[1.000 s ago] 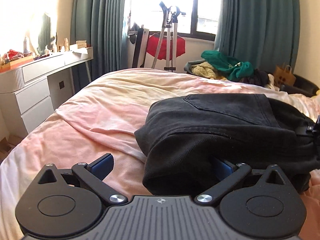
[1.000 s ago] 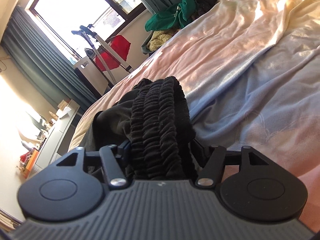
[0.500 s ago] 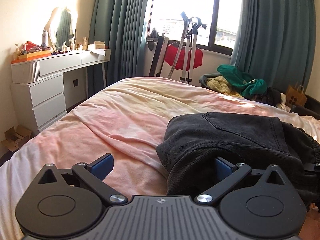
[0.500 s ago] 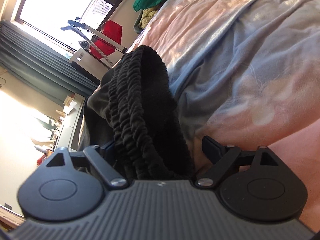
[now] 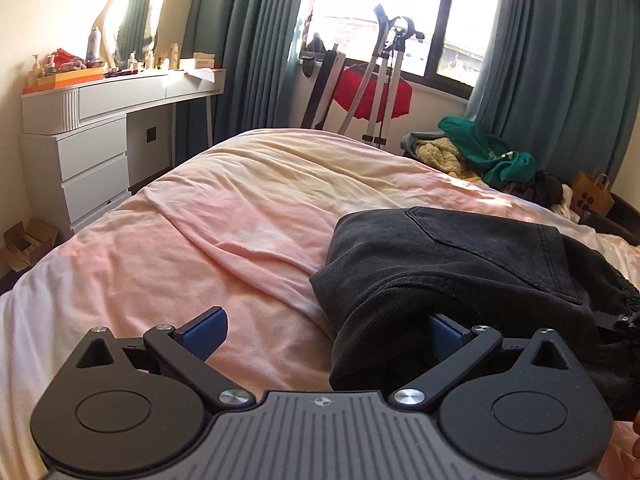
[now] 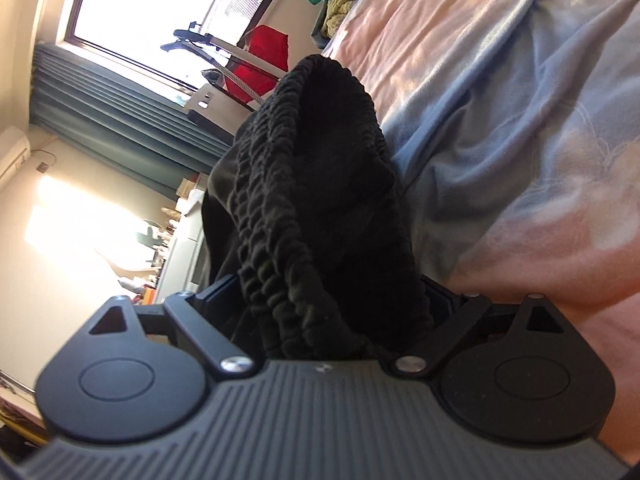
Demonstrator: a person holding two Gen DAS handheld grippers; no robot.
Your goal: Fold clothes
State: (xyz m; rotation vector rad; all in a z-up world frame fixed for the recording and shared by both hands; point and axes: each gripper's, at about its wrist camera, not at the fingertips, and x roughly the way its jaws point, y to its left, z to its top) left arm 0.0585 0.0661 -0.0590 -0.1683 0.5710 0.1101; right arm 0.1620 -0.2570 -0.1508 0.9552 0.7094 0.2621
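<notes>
While viewed from the left wrist: left gripper (image 5: pixel 320 330) spread wide, one blue pad (image 5: pixel 206 330) bare over the pink rumpled bedsheet (image 5: pixel 224 240), the other tucked under the folded black denim trousers (image 5: pixel 460 264) lying on the bed; nothing pinched, probably a release. From the right wrist: right gripper (image 6: pixel 328 304) spread wide, black ruched elastic waistband (image 6: pixel 304 208) lying loose between the jaws, seemingly let go.
</notes>
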